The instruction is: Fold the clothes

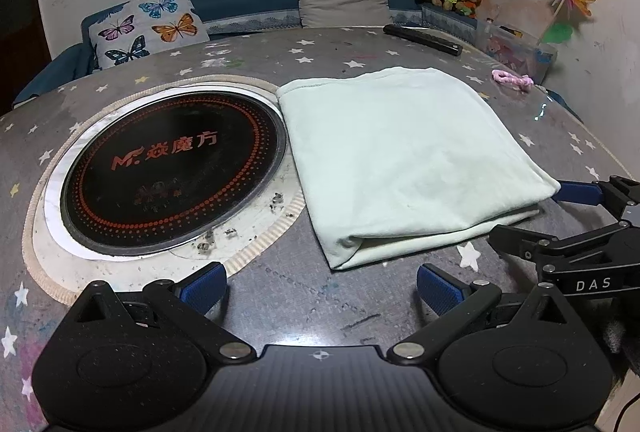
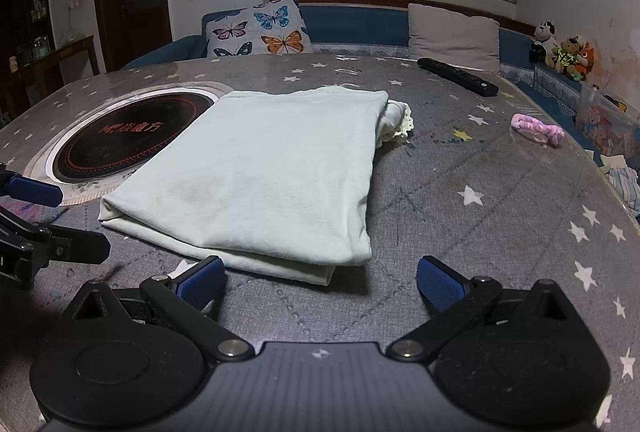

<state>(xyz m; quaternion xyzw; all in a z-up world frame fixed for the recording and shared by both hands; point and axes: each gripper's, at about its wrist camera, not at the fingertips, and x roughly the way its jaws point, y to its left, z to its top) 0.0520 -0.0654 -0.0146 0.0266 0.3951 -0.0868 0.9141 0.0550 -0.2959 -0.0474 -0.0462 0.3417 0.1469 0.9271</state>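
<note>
One folded garment lies between two empty, spread grippers.

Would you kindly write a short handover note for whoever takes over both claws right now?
Left claw: open, holding nothing, near the cloth's front edge.
Right claw: open, holding nothing, at the cloth's near right corner.
Pale green cloth: folded into a flat rectangle on the starred table, beside the round cooktop.
Done: the main folds.
Left: a lace edge pokes out at the far right; perhaps tuck it in.

Both tongs, left tongs and right tongs, are black, with ribbed blue pads, silver pivots, "DAS" lettering
</note>
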